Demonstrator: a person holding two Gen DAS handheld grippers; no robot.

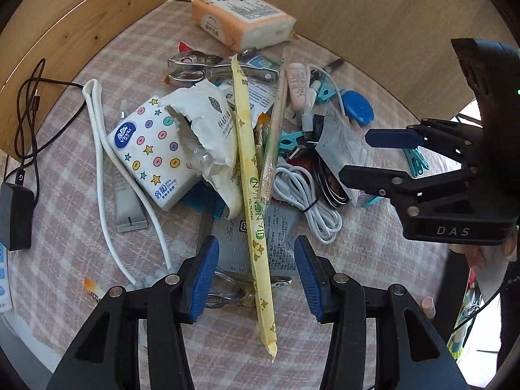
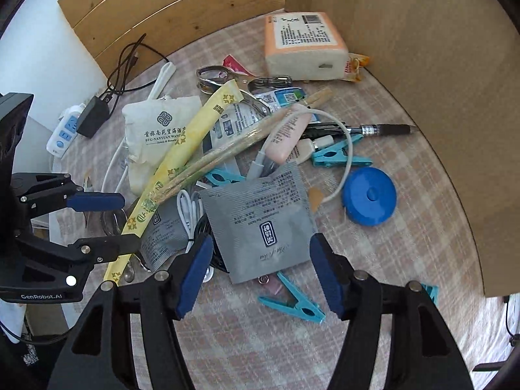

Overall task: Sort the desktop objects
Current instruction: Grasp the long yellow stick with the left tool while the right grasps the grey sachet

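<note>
I have both grippers poised over the heap on the checked cloth, and I'm using the long yellow tea sachet as my landmark, since it lies slantwise across the middle of the pile. The left gripper hangs straight above the sachet's near end, its jaws partly apart with the sachet running between them but, as far as I can see, not pressed by either pad. The right gripper stands at its widest and empty, just beside the sachet on the side of the grey foil packet, whose lower edge sits between its blue pads. I judge the sachet to be light, thin and a bit floppy, with a slick printed skin, so I would pinch it across its narrow width near the free end rather than mid-length, where the wooden chopsticks and the torn white bag crowd it. The foil packet looks flat, crinkly and slippery; an edge or corner is the only real hold. Beyond the sachet, the blue tape measure looks hard and rounded, likely to squirt out of a shallow grip.
</note>
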